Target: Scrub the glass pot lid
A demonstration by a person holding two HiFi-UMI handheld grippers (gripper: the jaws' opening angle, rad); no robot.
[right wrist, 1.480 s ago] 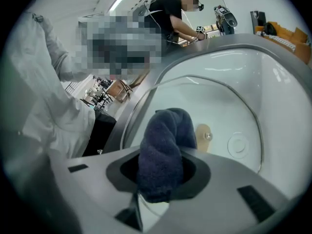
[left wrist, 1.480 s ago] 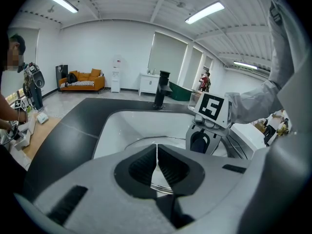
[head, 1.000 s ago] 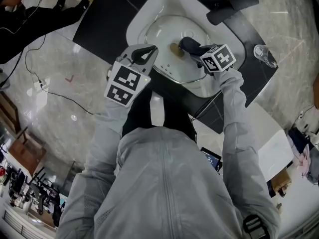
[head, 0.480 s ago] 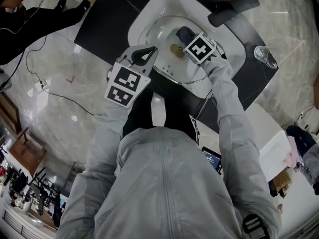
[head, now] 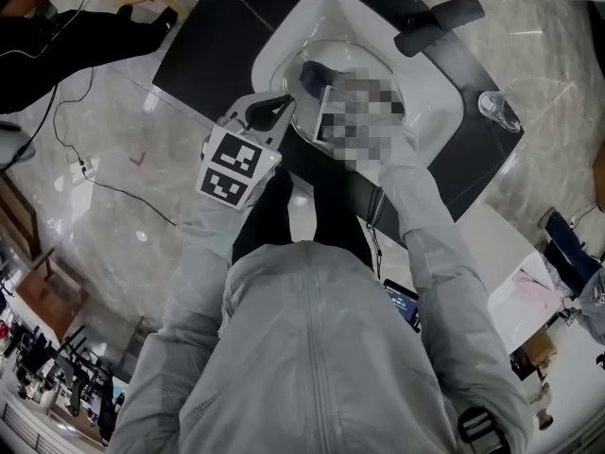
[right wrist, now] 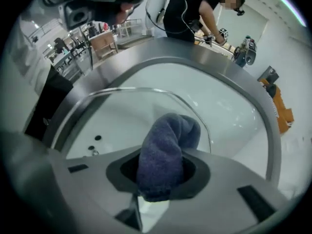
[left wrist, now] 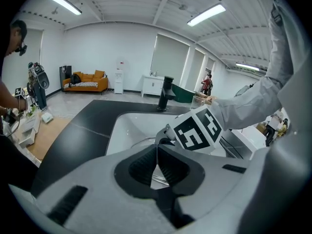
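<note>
Nearest, the left gripper (left wrist: 156, 147) has its jaws closed, pinching the near-left rim of the glass pot lid (right wrist: 124, 112). Just right of it, the right gripper (right wrist: 161, 165) is clamped on a dark blue cloth (right wrist: 165, 143), whose end lies over the glass. The lid sits inside the white sink (right wrist: 229, 106). A black faucet (head: 440, 19) stands at the far right.
</note>
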